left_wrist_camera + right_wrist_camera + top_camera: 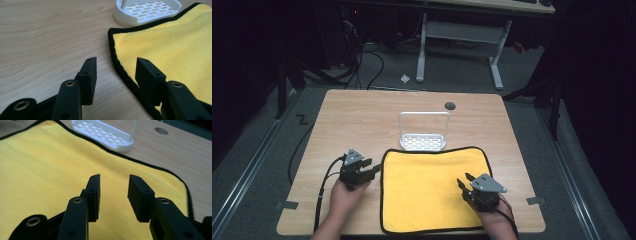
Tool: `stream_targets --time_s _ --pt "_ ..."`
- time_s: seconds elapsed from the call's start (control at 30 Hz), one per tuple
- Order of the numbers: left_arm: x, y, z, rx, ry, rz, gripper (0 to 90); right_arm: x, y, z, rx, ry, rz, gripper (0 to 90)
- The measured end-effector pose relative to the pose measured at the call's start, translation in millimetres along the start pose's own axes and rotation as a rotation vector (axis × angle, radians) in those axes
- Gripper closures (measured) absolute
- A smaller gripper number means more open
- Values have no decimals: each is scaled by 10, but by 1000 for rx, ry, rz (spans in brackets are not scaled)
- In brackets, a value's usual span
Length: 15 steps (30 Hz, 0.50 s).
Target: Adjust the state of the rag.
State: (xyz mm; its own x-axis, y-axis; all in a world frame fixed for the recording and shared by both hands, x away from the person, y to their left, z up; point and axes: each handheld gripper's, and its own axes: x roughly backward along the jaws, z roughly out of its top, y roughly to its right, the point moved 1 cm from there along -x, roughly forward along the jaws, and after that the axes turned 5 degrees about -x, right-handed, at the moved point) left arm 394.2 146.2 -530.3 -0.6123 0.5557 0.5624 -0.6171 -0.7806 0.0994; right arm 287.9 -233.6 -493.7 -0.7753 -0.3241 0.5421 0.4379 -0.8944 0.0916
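Between your left gripper's (371,168) parted jaws you are framing the black-trimmed edge of the yellow cloth (432,189), nothing held; over the cloth's right part your right gripper (464,181) is hovering with jaws likewise apart and empty; just beyond the cloth's far edge the white slotted rack (423,141) is standing on the wooden table (362,115).

- My left hand-held gripper (373,169): black body, grey three-cornered plate on top, a black cable trailing back past the wrist.
- My right hand-held gripper (463,180): the same black build under a grey plate dotted with small dark holes, thin black cable behind.
- Seen from the gripper views, each jaw is a flat black block with small screw holes, hinged on black links with brass-ringed pivots.
- Both forearms are bare, no sleeves.
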Motion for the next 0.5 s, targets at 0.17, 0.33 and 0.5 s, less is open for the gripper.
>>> stream_targets --time_s 0.17,0.33,0.5 --pt "-118 -47 91 28 -9 -5 509 -88 -244 68 40 7 48 625" --pt "-289 -8 196 -21 -35 5 488 -180 -449 126 72 5 85 621" --pt "-479 23 273 -34 -73 16 504 -222 -637 143 106 6 107 616"
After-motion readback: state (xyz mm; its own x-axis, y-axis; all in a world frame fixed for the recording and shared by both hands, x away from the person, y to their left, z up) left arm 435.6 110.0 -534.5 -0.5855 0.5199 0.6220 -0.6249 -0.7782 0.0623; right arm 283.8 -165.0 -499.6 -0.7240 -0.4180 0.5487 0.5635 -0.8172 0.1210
